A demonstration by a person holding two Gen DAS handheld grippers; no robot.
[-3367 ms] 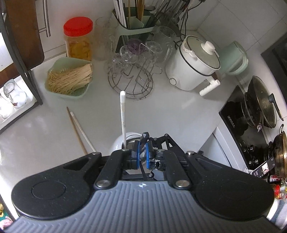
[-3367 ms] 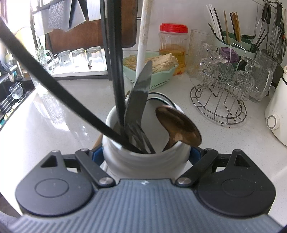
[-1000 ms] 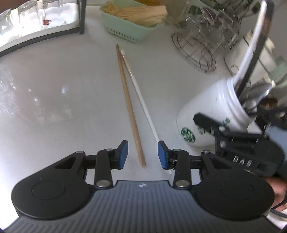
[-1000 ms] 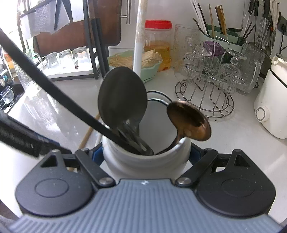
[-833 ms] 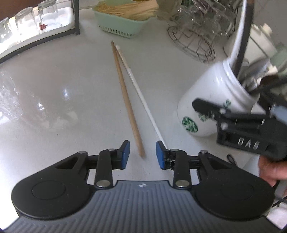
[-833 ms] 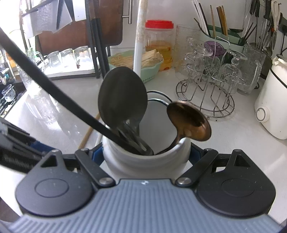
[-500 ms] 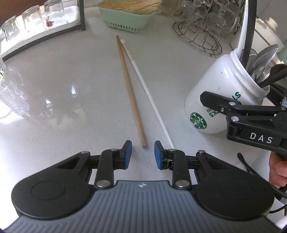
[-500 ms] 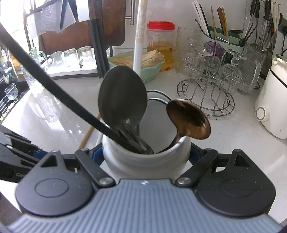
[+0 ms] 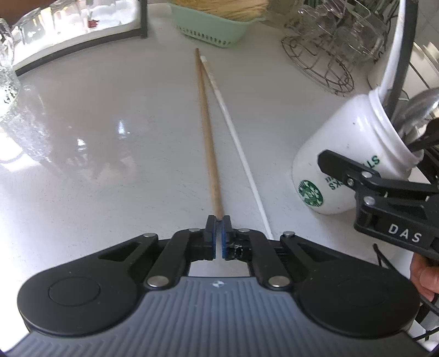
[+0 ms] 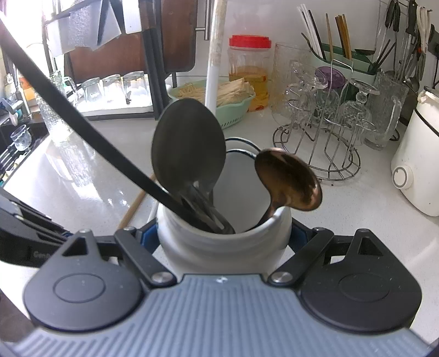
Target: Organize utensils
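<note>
Left gripper (image 9: 218, 219) pitched steeply down, jaws just closed, pinching something thin; right gripper (image 10: 223, 233) clamped wide.

Wire glass rack (image 10: 326, 142), red-lidded jar (image 10: 248, 71), green noodle basket (image 9: 216, 26), rice cooker (image 10: 417, 170).

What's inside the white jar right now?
The white jar holds a dark spoon, a copper spoon, a black stick and a white stick. Their lower ends are hidden inside.
</note>
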